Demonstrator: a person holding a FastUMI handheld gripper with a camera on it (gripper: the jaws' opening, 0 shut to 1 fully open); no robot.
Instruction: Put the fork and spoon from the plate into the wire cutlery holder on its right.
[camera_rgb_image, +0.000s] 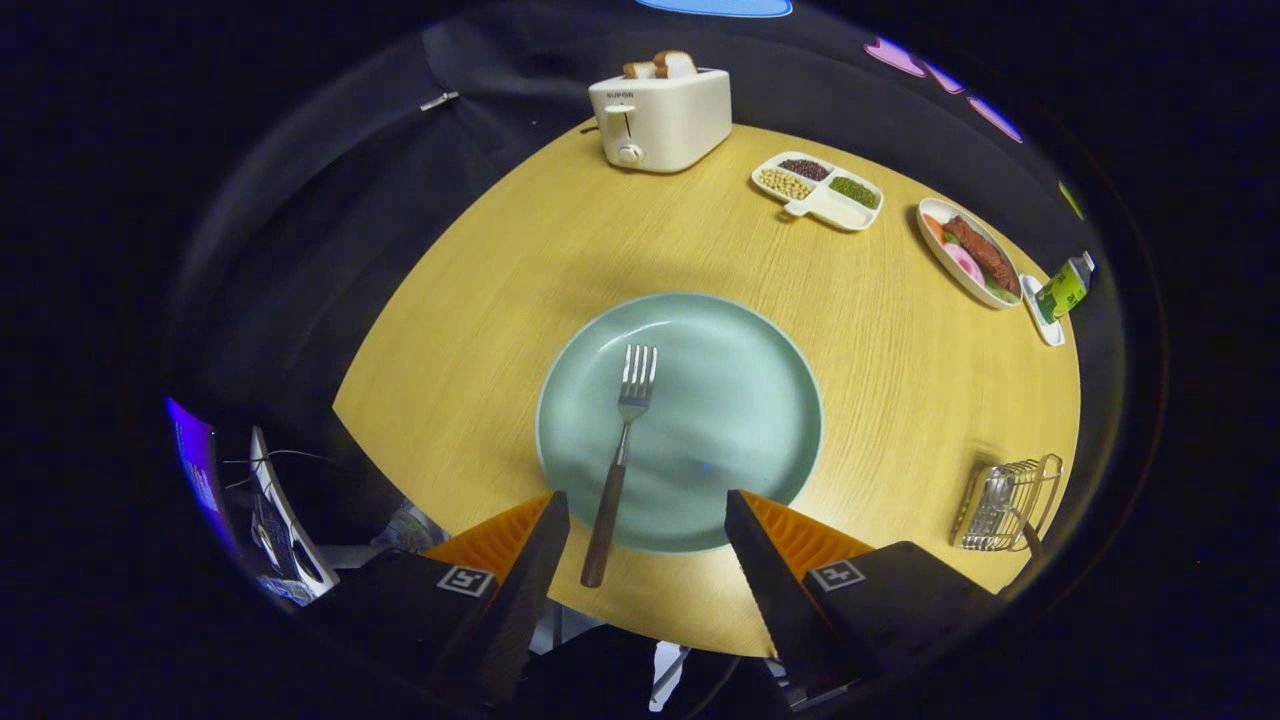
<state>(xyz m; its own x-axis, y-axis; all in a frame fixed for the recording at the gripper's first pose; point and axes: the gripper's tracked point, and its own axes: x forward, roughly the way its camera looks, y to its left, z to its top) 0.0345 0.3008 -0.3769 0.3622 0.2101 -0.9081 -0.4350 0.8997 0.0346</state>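
A fork (622, 452) with a brown handle lies on the pale green plate (730, 400), its tines pointing away from me and its handle end hanging over the plate's near rim. My gripper (648, 510) hovers open above the plate's near edge, and the fork's handle lies between the two fingers, closer to the left finger (530, 560). The wire cutlery holder (1008, 502) stands on the table to the plate's right, with a spoon's shiny bowl showing inside it.
At the table's far side stand a white toaster (660, 115) with bread, a divided tray of beans (817, 190), an oval dish of food (970, 252) and a small green carton (1062, 288). The round wooden table's edge (400, 450) runs close at my left.
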